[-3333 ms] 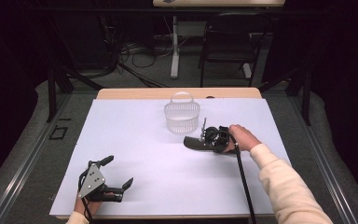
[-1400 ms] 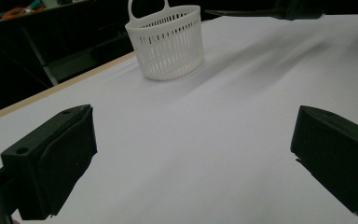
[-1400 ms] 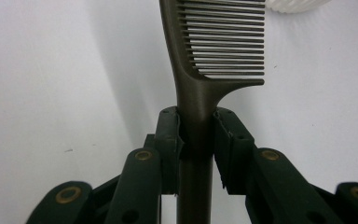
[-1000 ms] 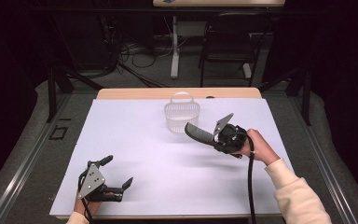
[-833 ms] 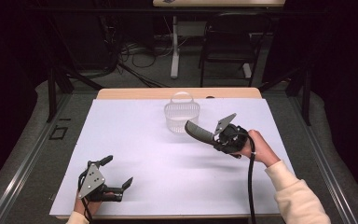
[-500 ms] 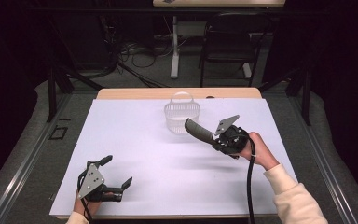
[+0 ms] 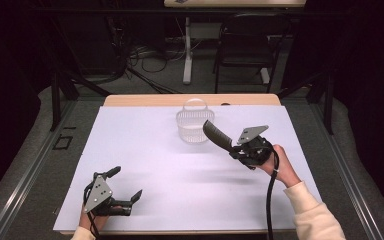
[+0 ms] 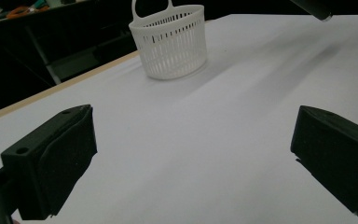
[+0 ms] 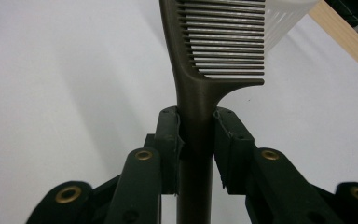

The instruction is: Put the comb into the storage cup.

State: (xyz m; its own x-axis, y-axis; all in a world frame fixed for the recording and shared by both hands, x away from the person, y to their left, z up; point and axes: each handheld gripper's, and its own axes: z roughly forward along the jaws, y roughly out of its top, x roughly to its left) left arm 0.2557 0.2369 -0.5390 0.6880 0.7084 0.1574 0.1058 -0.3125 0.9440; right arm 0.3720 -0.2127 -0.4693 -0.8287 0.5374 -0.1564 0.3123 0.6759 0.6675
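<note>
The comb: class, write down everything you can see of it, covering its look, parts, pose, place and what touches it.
The comb is dark brown and looks like plastic, with a smooth rounded handle and one row of thin, straight, evenly spaced teeth. The right gripper is clamped on its handle, pads pressing both sides. In the high view it is held off the white table cover, angled up towards the white slotted basket, its tip reaching in front of the basket's near rim. Nothing else touches it.

White-covered table (image 7: 180, 200); white basket (image 7: 192, 127) standing on it

One comb (image 9: 209, 60), one basket (image 7: 194, 122), two grippers.
</note>
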